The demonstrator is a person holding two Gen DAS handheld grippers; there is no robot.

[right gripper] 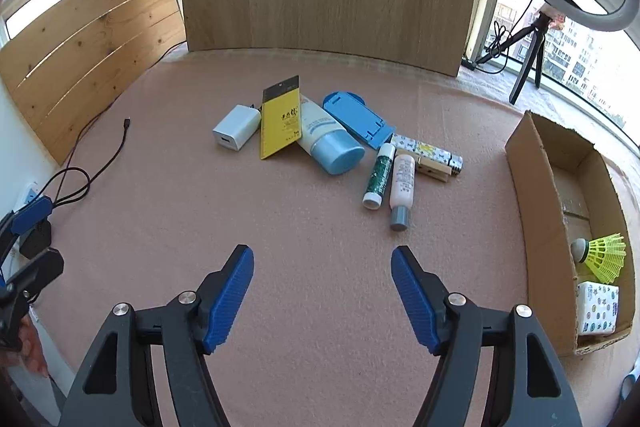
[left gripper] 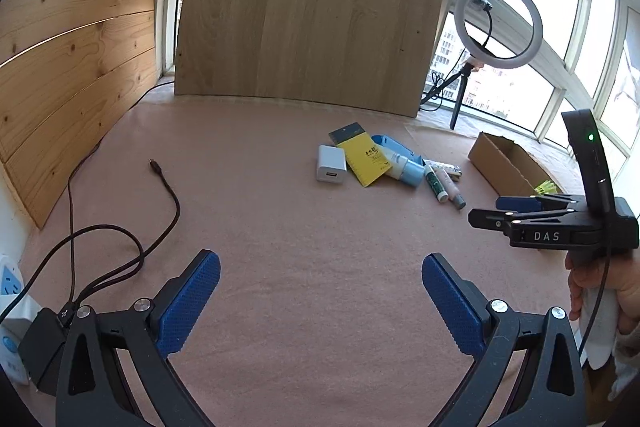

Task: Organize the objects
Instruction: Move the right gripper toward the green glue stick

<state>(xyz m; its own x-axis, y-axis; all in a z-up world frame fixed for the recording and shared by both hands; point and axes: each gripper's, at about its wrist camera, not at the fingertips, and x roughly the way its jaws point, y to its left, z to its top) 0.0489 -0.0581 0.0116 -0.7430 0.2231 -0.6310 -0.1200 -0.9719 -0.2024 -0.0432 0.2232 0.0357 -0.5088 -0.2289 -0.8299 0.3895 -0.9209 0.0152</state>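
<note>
Reaching for the next item, both grippers empty.
My right gripper (right gripper: 322,293) and left gripper (left gripper: 321,301) hold jaws open; next, close on the pink grey-capped bottle (right gripper: 401,185), left of the open cardboard box (right gripper: 532,195).

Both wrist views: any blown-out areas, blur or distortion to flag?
Left wrist view: windows behind the ring light are blown out, the wooden board bows from the fisheye, the pile around the yellow notepad stays sharp. Right wrist view: same overexposed windows, board edges curved, dark vignette in the corners, cardboard box crisp, no motion blur.
</note>
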